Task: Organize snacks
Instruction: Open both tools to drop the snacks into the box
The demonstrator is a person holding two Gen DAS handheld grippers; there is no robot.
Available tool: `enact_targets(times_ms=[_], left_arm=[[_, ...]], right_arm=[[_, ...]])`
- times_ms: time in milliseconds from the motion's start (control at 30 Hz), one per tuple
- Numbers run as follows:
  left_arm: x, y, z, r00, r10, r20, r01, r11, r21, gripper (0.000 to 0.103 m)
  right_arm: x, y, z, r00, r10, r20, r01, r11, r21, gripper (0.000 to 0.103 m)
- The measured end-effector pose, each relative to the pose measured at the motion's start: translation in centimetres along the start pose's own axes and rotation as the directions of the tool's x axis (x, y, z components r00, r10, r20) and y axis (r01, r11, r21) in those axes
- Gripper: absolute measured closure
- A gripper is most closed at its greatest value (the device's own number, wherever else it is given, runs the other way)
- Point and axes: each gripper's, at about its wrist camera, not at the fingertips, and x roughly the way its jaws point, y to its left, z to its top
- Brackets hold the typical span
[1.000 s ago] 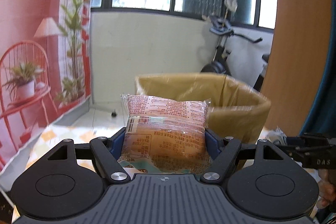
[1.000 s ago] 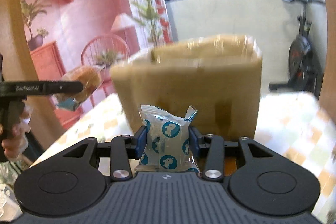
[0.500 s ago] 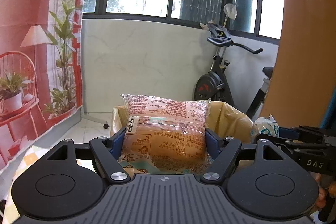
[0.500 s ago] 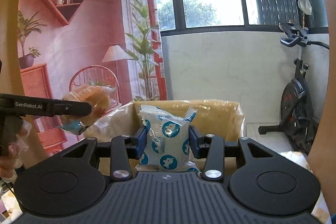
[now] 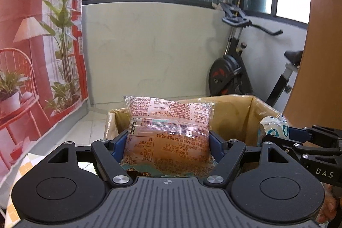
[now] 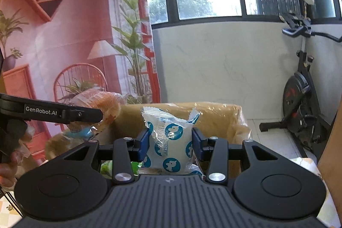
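Cardboard box (image 5: 233,112) behind upright bread packet (image 5: 168,134) — clamped.

Right gripper (image 6: 170,140): jaws clamped on white packet with blue round emblems (image 6: 168,142), held above open cardboard box (image 6: 220,119). Left gripper (image 6: 94,115): holds wrapped bread bun (image 6: 102,106). Exercise bike (image 6: 303,91), right.

Glossy clear plastic wrap, printed in red, around the bread packet (image 5: 168,138). Crinkled shiny white film with blue dots on the small snack packet (image 6: 170,140). Just behind both, a brown cardboard box (image 5: 235,116) under glossy film. Matt black ribbed plastic with bright metal rivets on the left gripper (image 5: 168,142) and right gripper (image 6: 170,142).
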Motion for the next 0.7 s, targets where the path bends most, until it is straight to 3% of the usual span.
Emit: enact_targets(times_ms=[433,567,700], left_arm=[[1.5,-0.5,0.1,0.999,0.039,-0.018,-0.037,0.997,0.074,0.022],[0.8,-0.4,0.6,1.0,0.027,-0.003,-0.026,0.997,0.069,0.019],[-0.1,-0.1,0.7,1.0,0.02,0.01,-0.02,0.999,0.05,0.019]], right_arm=[[2.6,-1.5,-0.7,0.996,-0.025,-0.081,0.027,0.999,0.028,0.057],[2.5,-1.0,-0.7,0.996,-0.03,-0.081,0.032,0.999,0.026,0.041],[1.9,-0.7,-0.6,0.997,-0.052,-0.065,0.054,0.998,0.025,0.037]])
